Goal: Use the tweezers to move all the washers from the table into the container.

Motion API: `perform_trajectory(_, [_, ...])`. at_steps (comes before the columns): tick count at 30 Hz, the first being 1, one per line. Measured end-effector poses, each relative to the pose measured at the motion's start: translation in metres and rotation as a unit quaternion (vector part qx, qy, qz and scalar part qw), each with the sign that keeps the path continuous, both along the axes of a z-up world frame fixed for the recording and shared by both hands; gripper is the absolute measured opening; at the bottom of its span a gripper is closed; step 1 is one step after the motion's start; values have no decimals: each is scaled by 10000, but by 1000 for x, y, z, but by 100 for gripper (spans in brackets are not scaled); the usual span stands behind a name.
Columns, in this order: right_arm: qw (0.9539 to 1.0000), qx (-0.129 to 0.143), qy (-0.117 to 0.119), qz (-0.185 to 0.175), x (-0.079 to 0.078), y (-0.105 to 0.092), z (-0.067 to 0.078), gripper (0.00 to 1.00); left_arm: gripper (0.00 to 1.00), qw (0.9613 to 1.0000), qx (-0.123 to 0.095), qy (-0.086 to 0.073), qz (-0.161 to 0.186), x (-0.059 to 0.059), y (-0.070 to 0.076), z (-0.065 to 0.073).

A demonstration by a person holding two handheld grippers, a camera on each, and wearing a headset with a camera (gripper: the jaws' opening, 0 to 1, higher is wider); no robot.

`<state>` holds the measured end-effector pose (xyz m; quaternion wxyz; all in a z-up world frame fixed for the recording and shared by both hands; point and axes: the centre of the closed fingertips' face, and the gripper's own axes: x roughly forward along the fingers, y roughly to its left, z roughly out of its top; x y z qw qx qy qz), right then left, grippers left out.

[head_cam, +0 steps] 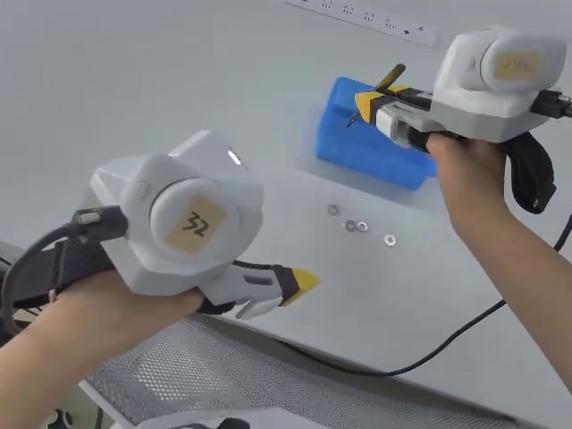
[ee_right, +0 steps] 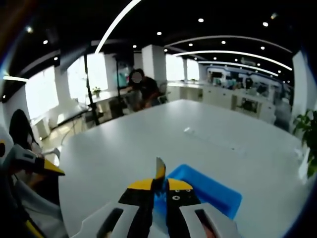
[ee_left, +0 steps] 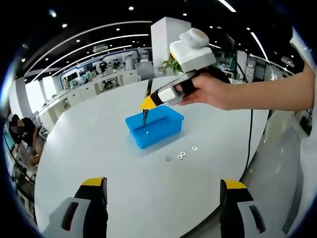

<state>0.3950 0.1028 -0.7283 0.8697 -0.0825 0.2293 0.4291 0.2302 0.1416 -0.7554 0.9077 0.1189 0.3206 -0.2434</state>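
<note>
The right tongs [ee_right: 159,186] are clamping shut on slim dark tweezers [ee_left: 146,106], holding them tip-down over the blue rectangular plastic container [ee_left: 163,131]. The left tongs [ee_left: 163,184] are hovering with jaws wide apart above the white table [ee_left: 99,148]. Four small silver washers [head_cam: 361,226] are lying on the table near the container.

Thin, dark tweezers [ee_left: 144,116] point tips-down into the container [ee_left: 163,130], an open blue rectangular bin. Four small silver washers [head_cam: 350,226] lie flat on the white table [head_cam: 402,295] near the bin, the middle two side by side.
</note>
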Motion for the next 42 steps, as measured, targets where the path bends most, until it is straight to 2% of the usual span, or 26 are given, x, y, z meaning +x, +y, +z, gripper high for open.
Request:
perform_trajectory(6, [10000, 31, -16, 36, -25, -6, 3, 4, 97, 10000, -13, -34, 33, 0, 0, 2])
perform_trajectory(12, [9997, -65, 250, 25, -47, -15, -18, 4, 97, 10000, 24, -48, 10, 0, -2, 1])
perform_trajectory(17, [9986, -193, 484, 32, -59, -21, -39, 4, 97, 10000, 25, -12, -13, -1, -3, -1])
perform_trajectory(23, [9970, -285, 722, 72, -64, -18, -62, 5, 96, 10000, 26, -3, -2, -1, -3, -2])
perform_trajectory(25, [9967, -355, 725, 93, -64, -17, -67, 5, 96, 10000, 29, 0, 16, -1, -2, -2])
perform_trajectory(28, [9966, -352, 737, 127, -64, -14, -69, 5, 96, 10000, 37, 11, 42, 0, 0, -3])
perform_trajectory(34, [9956, -537, 745, 184, -63, -13, -80, 5, 96, 10000, 28, 2, 75, 0, 2, -2])
perform_trajectory(42, [9955, -532, 759, 197, -65, -13, -81, 5, 96, 10000, 48, 39, 58, -2, 2, -5])
